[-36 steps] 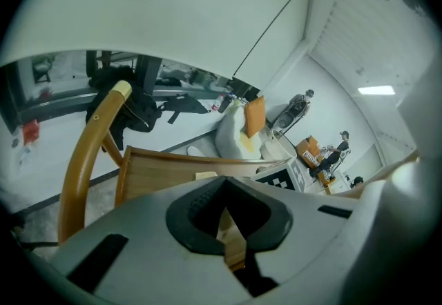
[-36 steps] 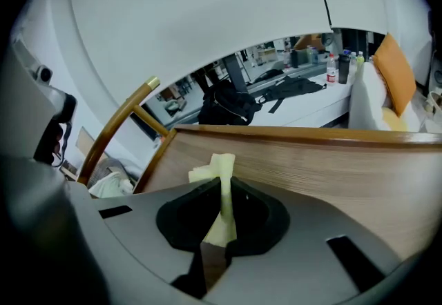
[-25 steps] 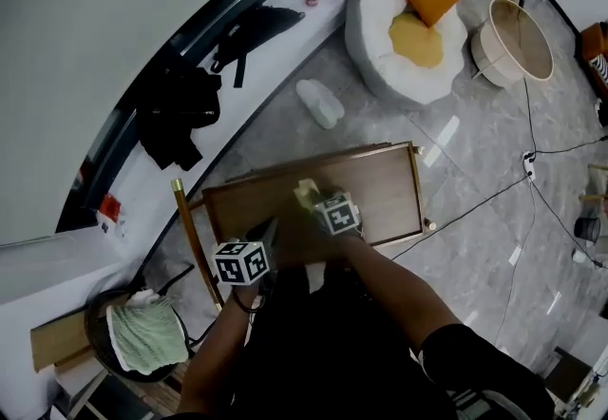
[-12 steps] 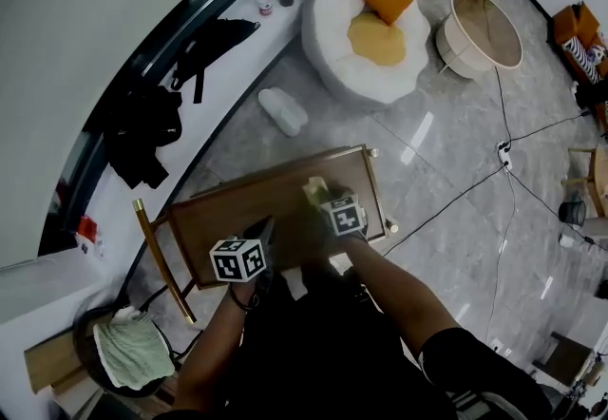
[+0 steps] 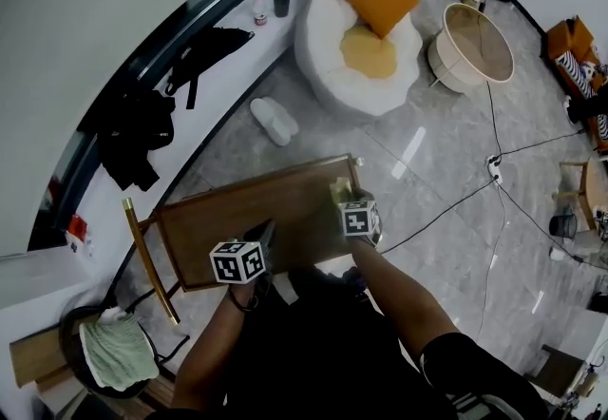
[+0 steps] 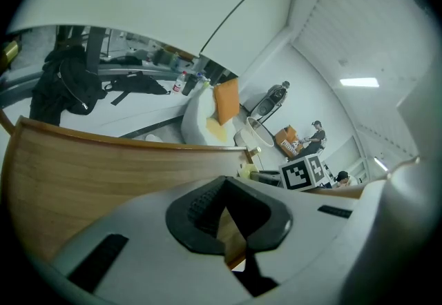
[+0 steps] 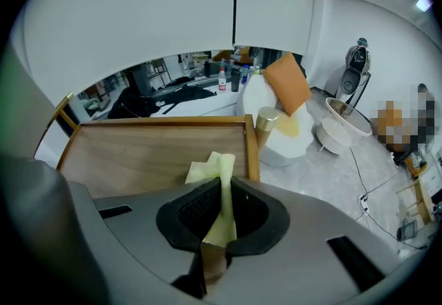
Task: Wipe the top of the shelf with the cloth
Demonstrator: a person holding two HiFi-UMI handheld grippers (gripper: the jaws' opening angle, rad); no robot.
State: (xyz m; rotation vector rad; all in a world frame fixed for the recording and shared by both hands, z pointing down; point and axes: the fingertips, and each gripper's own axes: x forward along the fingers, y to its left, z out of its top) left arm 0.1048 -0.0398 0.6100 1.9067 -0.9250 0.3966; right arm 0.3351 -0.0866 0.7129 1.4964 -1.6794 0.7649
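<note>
Head view: the wooden top of the shelf (image 5: 237, 219) lies below the person; the right gripper (image 5: 344, 201) is at the shelf's right end, near its far right corner, with the pale yellow cloth (image 5: 338, 190) at its tip on the shelf top; the left gripper (image 5: 266, 234) is over the shelf's near edge, about midway along it; a white beanbag (image 5: 328, 57) stands on the floor beyond the shelf's far side.

Left gripper view: its jaws are pressed together with nothing between them; bare wood of the shelf stretches ahead.

Right gripper view: its jaws pinch the cloth, a folded strip rising between them; the free end lies on the shelf just beside its right rim; a brass-capped post (image 7: 267, 118) stands at the shelf's far right corner.
</note>
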